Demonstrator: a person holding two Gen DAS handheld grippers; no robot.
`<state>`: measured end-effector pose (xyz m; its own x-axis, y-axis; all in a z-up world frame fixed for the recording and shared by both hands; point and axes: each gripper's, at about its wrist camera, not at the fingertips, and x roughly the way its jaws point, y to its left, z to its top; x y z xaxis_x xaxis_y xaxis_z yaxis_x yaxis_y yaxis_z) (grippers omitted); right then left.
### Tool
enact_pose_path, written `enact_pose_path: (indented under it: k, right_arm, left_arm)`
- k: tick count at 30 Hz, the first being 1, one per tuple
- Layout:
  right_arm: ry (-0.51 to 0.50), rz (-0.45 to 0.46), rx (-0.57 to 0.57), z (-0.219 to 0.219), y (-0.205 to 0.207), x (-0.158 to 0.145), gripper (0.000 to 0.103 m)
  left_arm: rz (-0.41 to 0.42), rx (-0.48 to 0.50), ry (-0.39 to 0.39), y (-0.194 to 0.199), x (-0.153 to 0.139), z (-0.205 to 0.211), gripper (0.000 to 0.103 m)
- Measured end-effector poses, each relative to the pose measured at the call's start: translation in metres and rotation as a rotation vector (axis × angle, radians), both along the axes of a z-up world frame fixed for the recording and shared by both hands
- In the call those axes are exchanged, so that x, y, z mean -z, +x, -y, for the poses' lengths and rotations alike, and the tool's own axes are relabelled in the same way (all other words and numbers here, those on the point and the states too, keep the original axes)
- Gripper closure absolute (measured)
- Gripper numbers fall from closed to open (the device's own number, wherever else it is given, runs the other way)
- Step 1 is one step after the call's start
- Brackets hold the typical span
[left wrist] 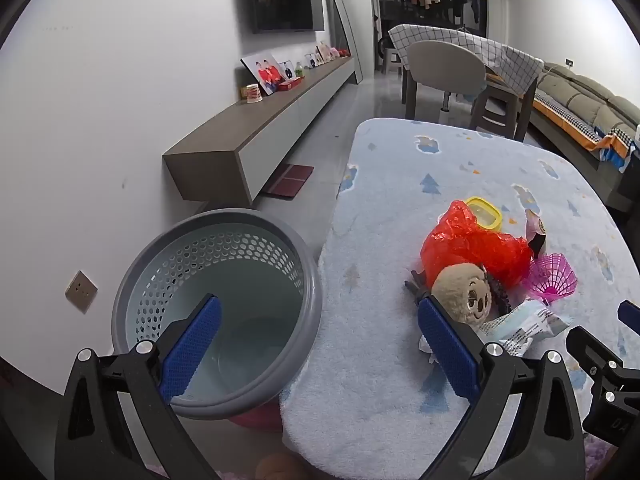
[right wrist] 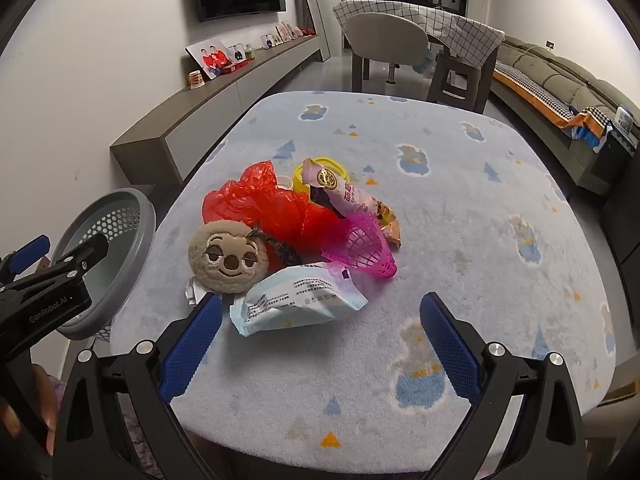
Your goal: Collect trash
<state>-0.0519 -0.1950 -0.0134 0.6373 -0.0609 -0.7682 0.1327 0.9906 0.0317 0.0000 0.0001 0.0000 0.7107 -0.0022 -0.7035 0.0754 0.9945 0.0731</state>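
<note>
A heap of litter lies on the fleecy blue table cover: a crumpled red plastic bag, a white-and-blue wipes packet, a pink mesh cup, a pale snack wrapper, a yellow lid and a round plush face. A grey perforated waste basket stands off the table's left edge. My left gripper is open, straddling the basket rim and the table edge. My right gripper is open just short of the wipes packet, nothing between its fingers.
A long low cabinet with photo frames runs along the left wall. A dining table with a checked cloth and a chair stand behind, a sofa at the right. The other gripper shows at the left edge of the right wrist view.
</note>
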Motion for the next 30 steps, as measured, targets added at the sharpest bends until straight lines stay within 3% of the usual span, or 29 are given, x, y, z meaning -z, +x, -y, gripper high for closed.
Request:
enact_pose_path:
  k: [30]
  right_arm:
    - [0.005, 0.014, 0.009, 0.0049, -0.0023, -0.0043, 0.008]
  left_arm:
    - [0.003, -0.002, 0.004, 0.0008, -0.0001, -0.0011, 0.006]
